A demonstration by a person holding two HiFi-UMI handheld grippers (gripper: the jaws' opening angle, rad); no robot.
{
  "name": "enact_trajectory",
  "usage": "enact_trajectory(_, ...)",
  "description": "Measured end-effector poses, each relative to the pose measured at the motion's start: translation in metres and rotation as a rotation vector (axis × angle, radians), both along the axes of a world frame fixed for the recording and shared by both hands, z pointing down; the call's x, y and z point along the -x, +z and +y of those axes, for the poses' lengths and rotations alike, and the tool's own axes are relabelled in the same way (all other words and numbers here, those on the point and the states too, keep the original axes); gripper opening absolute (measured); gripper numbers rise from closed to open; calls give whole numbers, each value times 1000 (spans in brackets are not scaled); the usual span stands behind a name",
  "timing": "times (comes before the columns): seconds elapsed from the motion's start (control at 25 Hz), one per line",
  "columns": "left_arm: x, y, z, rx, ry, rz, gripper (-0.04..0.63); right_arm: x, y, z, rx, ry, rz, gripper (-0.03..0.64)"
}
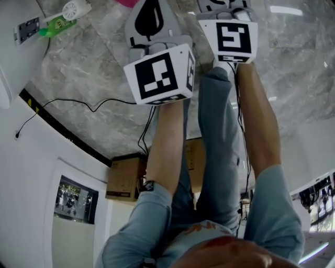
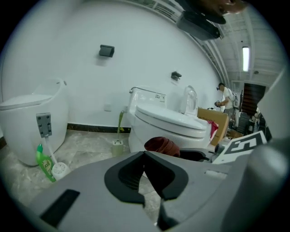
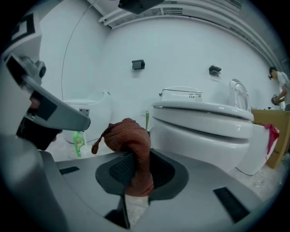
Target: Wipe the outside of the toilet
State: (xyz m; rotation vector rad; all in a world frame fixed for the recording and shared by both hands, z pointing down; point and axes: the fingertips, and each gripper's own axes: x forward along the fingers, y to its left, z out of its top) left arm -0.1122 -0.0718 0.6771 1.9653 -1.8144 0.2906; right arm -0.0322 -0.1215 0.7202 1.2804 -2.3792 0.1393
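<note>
A white toilet [image 2: 170, 124] with its lid down stands ahead of both grippers, close and large in the right gripper view [image 3: 204, 124]. My right gripper [image 3: 136, 158] is shut on a rust-red cloth [image 3: 129, 140], which bunches up above the jaws short of the toilet bowl. The same cloth [image 2: 161, 145] shows just past my left gripper [image 2: 145, 155], whose jaws are shut with nothing between them. In the head view both grippers, left [image 1: 149, 18] and right [image 1: 222, 6], are held side by side over the marble floor, above the person's legs.
A second white toilet [image 2: 31, 122] stands at the left with a green bottle [image 2: 44, 164] and a white brush head [image 2: 59, 169] at its foot. A toilet brush holder [image 2: 118, 144] sits by the wall. Cardboard boxes [image 2: 213, 118] and a person [image 2: 224, 96] are at the right. A cable [image 1: 78, 102] lies on the floor.
</note>
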Motion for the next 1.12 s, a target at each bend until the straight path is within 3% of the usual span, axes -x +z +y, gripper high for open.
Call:
enact_trajectory(0.08, -3, -1, -3, -5, 47, -45, -5, -2, 2, -13, -31, 40, -12, 72)
enact_trajectory(0.2, -3, 3, -1, 7, 57, -38, -5, -9, 2, -22, -42, 107, -35, 72)
enact_trajectory(0.4, -10, -2, -5, 1, 101, -91, -5, -17, -8, -17, -49, 112, -28, 72)
enact_trajectory(0.76, -44, 5, -14, 3, 176, -77, -5, -82, -16, -3, -47, 181, -25, 74)
enact_trajectory(0.96, -75, 10, -14, 0, 277, -66, -5, -136, -24, -3, -49, 245, -19, 74)
enact_trajectory(1.12, -82, 23, -7, 34, 280, -52, -5, -181, -18, -12, -29, 315, -18, 74)
